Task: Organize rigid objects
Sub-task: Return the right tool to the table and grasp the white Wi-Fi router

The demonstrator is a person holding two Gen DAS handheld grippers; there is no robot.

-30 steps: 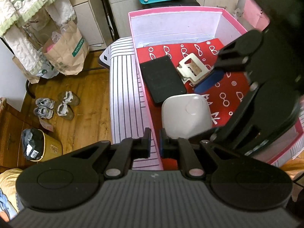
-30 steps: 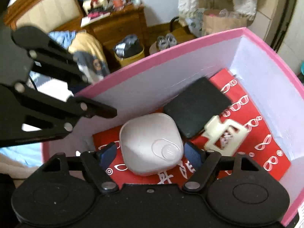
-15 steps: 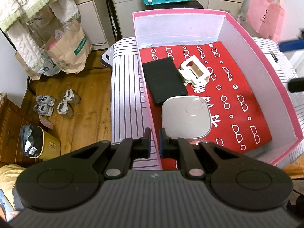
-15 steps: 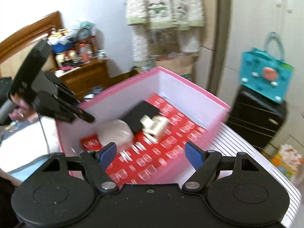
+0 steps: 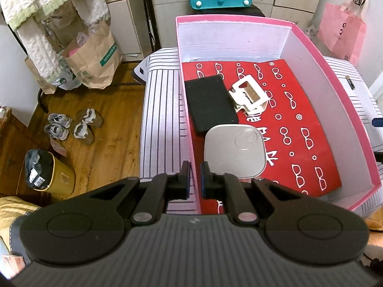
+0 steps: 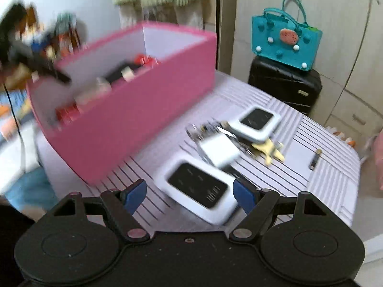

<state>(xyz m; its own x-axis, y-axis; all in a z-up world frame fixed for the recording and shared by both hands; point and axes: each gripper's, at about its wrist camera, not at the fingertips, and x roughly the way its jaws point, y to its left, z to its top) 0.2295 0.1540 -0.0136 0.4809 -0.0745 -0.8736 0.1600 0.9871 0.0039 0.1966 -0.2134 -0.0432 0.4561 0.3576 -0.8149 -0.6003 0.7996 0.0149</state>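
Observation:
A pink box (image 5: 335, 76) with a red patterned lining stands on a striped surface. Inside lie a black flat device (image 5: 210, 102), a white clip-like piece (image 5: 249, 93) and a white rounded square device (image 5: 234, 153). My left gripper (image 5: 195, 175) is shut on the box's near left wall. In the blurred right wrist view the box (image 6: 148, 95) is to the left, and my right gripper (image 6: 190, 193) stands open over the striped surface. A white charger with a black face (image 6: 198, 186) lies just ahead of its blue fingertips (image 6: 136, 191), untouched.
Further out on the striped surface (image 6: 323, 179) lie a white cube adapter (image 6: 220, 151), a second black-faced charger (image 6: 257, 124), a yellow piece (image 6: 270, 151) and a small dark stick (image 6: 315, 159). A black suitcase (image 6: 284, 88) with a teal bag (image 6: 286, 40) stands behind. Shoes (image 5: 71, 126) and a bin (image 5: 47, 174) are on the floor.
My right gripper has left the box, where its open fingers flanked the white rounded device, and has swung out over the striped surface to the chargers. The left gripper has kept still.

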